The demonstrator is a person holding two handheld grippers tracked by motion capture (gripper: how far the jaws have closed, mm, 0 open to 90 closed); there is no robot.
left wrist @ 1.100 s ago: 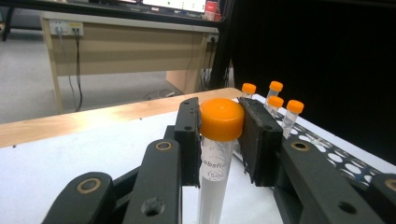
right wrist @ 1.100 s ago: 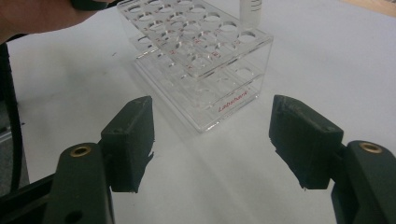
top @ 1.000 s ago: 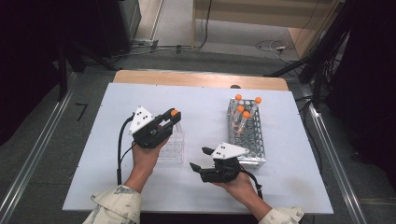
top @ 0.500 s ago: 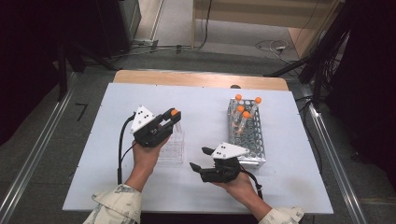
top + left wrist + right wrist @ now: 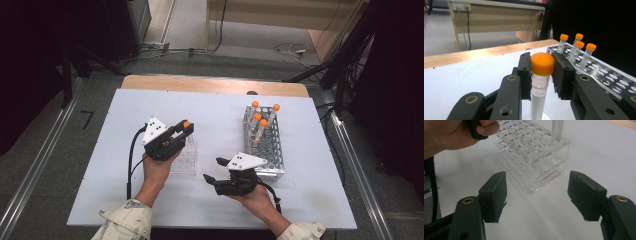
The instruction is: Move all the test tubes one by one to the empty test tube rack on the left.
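Note:
My left gripper [image 5: 186, 127] is shut on a clear tube with an orange cap [image 5: 542, 63], its pads clamped on the cap. It holds the tube upright above the clear acrylic rack [image 5: 185, 160]. In the right gripper view the tube's lower end [image 5: 556, 128] stands in a corner hole of that rack [image 5: 534, 157]. My right gripper [image 5: 213, 170] is held low near the table's front, open, with nothing between its fingers [image 5: 496, 195], and points at the acrylic rack. A metal rack [image 5: 265, 145] at the right holds several orange-capped tubes [image 5: 579, 45].
The white table top [image 5: 125, 195] has bare room at the left and along the front. A wooden strip [image 5: 210, 85] runs along the far edge. The left hand [image 5: 449, 135] and its black cable [image 5: 131, 160] lie beside the acrylic rack.

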